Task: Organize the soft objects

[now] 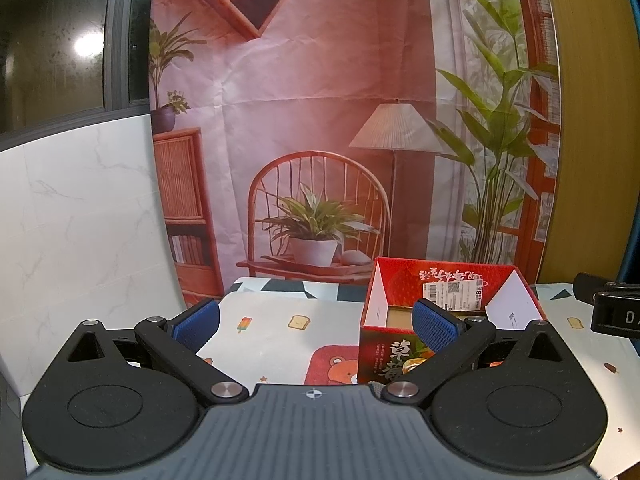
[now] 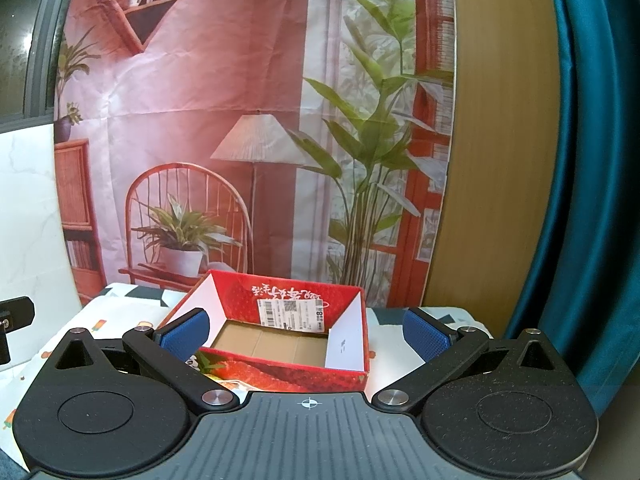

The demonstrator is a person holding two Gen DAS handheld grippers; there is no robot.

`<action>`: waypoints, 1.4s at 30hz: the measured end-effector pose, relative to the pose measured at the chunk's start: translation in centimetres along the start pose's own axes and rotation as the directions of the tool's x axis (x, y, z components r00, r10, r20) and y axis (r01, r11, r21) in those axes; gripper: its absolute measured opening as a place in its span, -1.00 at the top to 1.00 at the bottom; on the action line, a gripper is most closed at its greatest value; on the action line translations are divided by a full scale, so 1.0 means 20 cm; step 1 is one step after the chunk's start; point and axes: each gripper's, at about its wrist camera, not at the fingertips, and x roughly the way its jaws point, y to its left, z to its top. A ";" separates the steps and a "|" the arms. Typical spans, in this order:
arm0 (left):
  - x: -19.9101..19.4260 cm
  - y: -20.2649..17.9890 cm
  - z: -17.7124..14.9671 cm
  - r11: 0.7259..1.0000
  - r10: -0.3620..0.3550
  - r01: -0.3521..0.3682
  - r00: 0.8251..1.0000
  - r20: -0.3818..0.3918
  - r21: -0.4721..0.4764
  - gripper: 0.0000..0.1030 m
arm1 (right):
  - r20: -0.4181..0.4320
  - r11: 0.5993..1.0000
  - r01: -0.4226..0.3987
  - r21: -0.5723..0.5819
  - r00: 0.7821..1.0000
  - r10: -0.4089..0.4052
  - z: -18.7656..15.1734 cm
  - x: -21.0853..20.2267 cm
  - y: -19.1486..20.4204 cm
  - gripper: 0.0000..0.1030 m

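Printed backdrop behind, the counter (image 2: 384, 364) carries an empty red box (image 2: 288, 304) just ahead of the right gripper (image 2: 306, 334) and ahead-right of the left gripper (image 1: 316, 322), both spread and empty; no soft objects visible, so a blind reach risks tipping it.

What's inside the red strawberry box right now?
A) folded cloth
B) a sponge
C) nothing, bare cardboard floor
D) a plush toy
C: the right wrist view looks down into the red box, open at the top, and only its brown cardboard floor shows, with a white shipping label on the inside of the far wall.
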 end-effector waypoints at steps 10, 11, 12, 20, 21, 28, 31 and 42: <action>0.00 0.00 0.00 1.000 -0.001 0.001 1.000 0.000 0.000 -1.00 | 0.001 1.000 -0.001 0.000 1.000 0.001 0.00 0.00 -0.01 -0.99; 0.00 0.00 0.00 1.000 -0.002 0.002 1.000 0.000 0.000 -1.00 | 0.002 1.000 -0.001 0.000 1.000 0.001 0.00 0.00 -0.01 -0.99; 0.00 0.00 0.00 1.000 -0.002 0.002 1.000 0.000 -0.001 -1.00 | 0.002 1.000 -0.001 0.000 1.000 0.001 0.00 0.00 -0.01 -0.99; 0.00 0.00 0.00 1.000 -0.003 0.003 1.000 0.002 -0.001 -1.00 | 0.004 1.000 -0.001 0.002 1.000 0.001 -0.01 0.01 -0.02 -0.99; 0.00 0.00 0.00 1.000 -0.003 0.003 1.000 0.003 -0.001 -1.00 | 0.004 1.000 -0.001 0.003 1.000 0.001 -0.01 0.01 -0.02 -0.99; 0.00 0.00 0.00 1.000 -0.003 0.003 1.000 0.004 -0.001 -1.00 | 0.006 1.000 -0.001 0.002 1.000 0.001 0.00 0.00 -0.02 -0.99; 0.00 0.00 0.00 1.000 -0.004 0.004 1.000 0.004 -0.001 -1.00 | 0.008 1.000 -0.001 0.004 1.000 0.001 0.00 0.00 -0.02 -0.99; 0.00 0.01 0.00 1.000 -0.005 0.005 1.000 0.001 -0.002 -1.00 | 0.010 1.000 -0.003 0.005 1.000 0.003 0.00 0.00 -0.03 -0.99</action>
